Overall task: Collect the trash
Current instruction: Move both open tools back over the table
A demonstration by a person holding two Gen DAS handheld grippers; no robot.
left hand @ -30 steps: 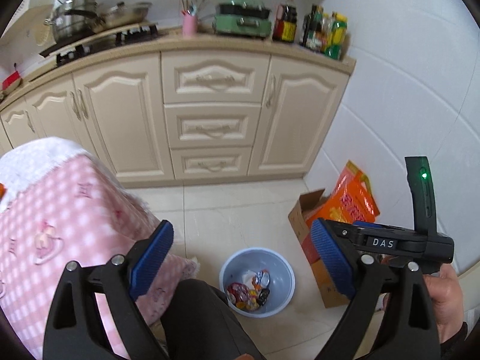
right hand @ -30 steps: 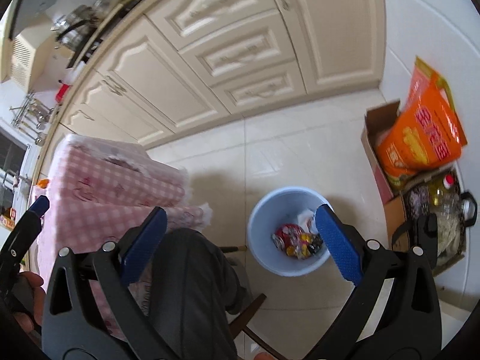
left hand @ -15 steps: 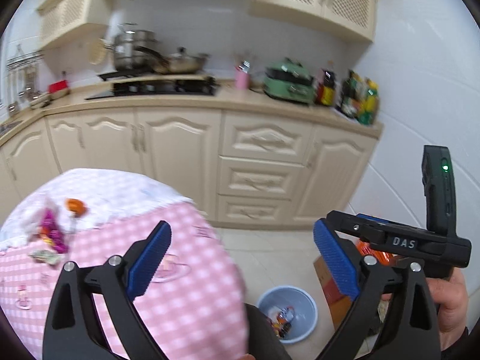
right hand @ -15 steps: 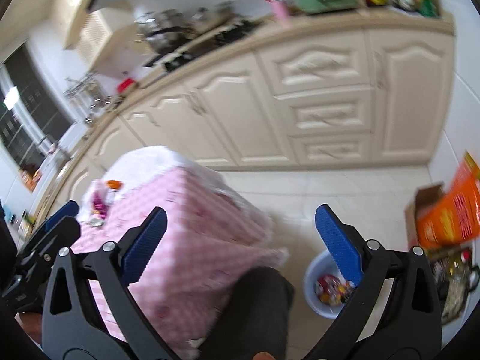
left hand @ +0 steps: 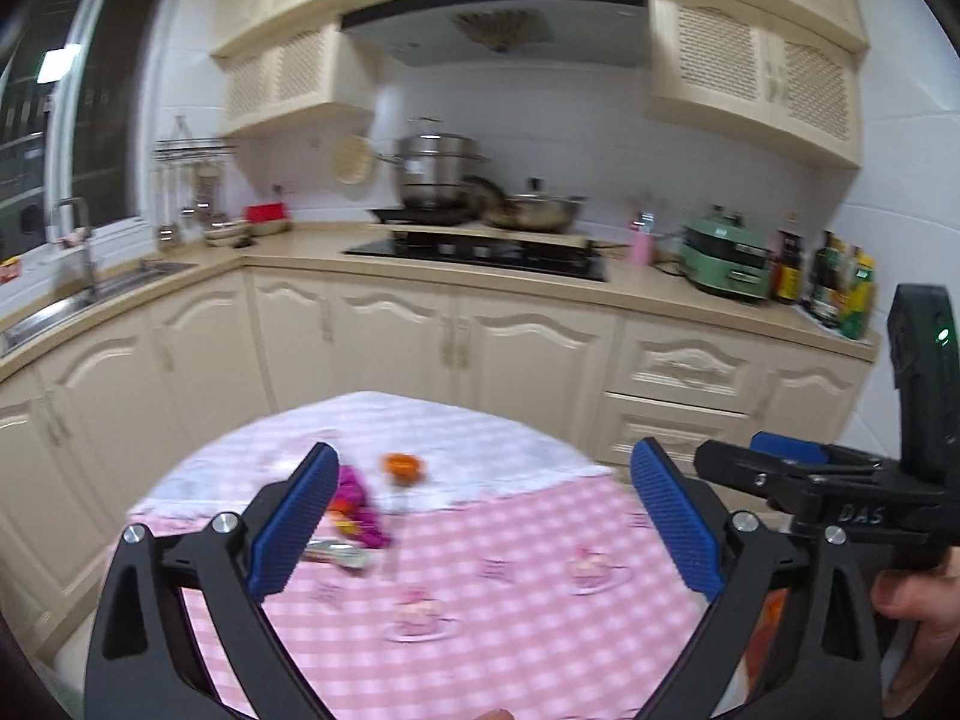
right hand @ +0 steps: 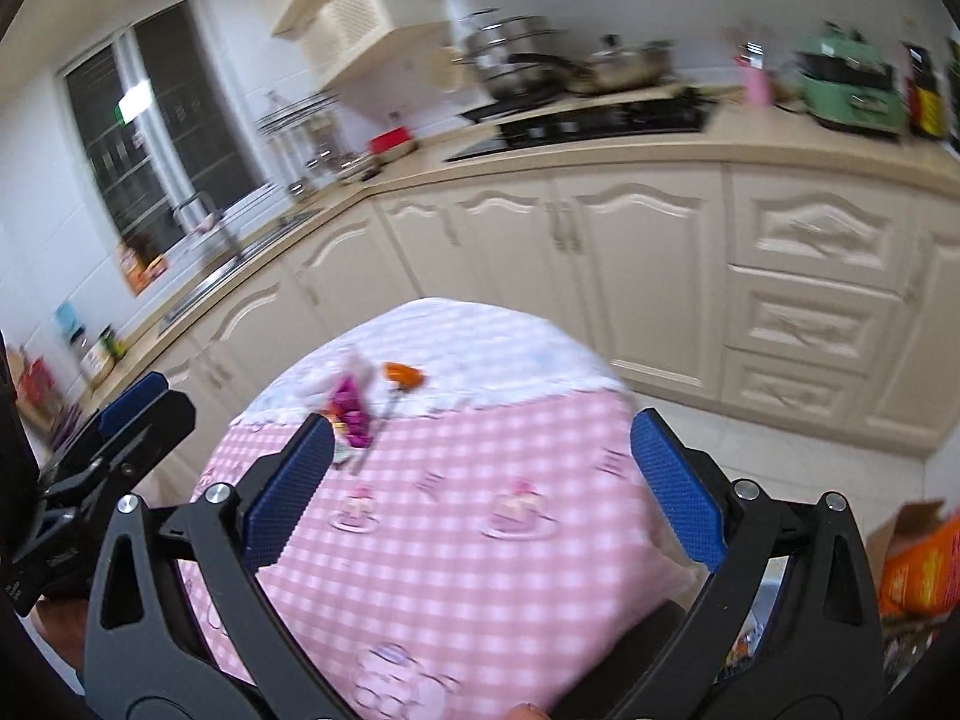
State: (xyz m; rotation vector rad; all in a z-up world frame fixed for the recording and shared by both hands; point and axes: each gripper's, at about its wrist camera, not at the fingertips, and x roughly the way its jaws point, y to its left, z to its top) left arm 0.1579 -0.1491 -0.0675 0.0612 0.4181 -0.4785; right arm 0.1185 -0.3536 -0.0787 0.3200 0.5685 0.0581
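While both tools hang above the near half of the table, the left gripper has its blue pads spread wide with nothing between them, and the right gripper is spread just as wide and also empty. Bare pink checked cloth lies under and ahead of both, so the near and middle parts of the tabletop are free. Toward the far left of the table sits the trash: a purple wrapper with a silvery wrapper just beside it on the near side, and an orange piece slightly farther back, near the band where the pink cloth gives way to white. From the right wrist view the purple wrapper and orange piece lie close to the table's far-left edge. Beyond the rounded far edge is a gap of floor, then the cream cabinets, the stove and pots on the counter.
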